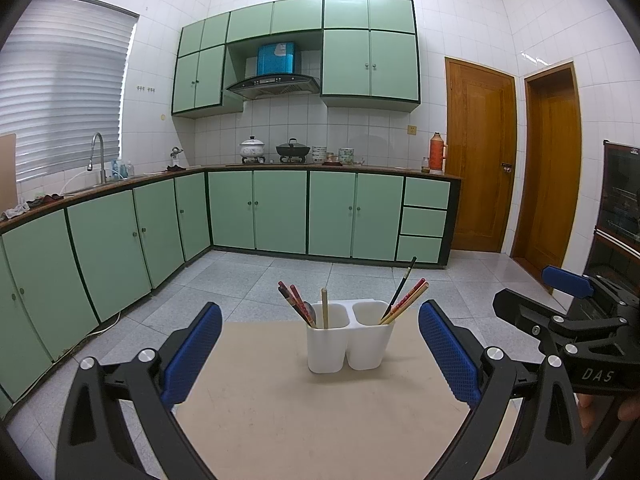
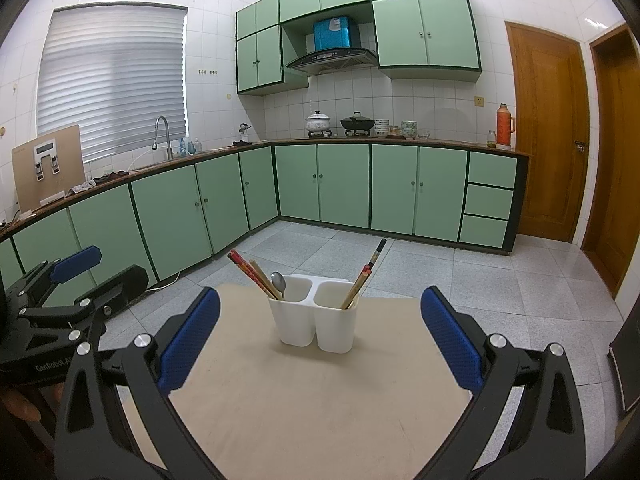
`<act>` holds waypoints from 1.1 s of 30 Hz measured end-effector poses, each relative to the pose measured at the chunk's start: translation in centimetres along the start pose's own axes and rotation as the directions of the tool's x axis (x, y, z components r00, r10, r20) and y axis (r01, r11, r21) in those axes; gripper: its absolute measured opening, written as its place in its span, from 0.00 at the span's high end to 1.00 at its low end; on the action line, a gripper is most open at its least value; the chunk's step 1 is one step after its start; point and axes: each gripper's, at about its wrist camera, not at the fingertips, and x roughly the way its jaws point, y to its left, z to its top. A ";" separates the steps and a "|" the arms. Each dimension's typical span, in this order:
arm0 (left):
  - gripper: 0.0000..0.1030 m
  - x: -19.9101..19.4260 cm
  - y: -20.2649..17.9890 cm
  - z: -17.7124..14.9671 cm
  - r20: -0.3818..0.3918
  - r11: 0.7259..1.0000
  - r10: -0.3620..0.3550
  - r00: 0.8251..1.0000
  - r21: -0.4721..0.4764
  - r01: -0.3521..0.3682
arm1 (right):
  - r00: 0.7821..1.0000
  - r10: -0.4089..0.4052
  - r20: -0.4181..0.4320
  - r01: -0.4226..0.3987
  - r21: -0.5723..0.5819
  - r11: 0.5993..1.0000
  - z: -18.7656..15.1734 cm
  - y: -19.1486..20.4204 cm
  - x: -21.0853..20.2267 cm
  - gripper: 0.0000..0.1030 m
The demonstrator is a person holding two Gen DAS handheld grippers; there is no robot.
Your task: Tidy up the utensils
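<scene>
A: Utensils' table first — caddy sits mid, nr far edge?
B: Yep. Chopsticks in right cup, spoon w/ others left, prob unsorted.
A: Claws?
B: Left gripper, right gripper both spread wide, empty, facing caddy.

White holder, mint-green cabinets
</scene>
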 end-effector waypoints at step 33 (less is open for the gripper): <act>0.06 0.1 0.1 -0.1 -0.001 1.000 -0.003 1.000 -0.005 0.003 | 1.000 -0.002 -0.003 0.002 0.003 1.000 0.1 -0.3 0.1 0.05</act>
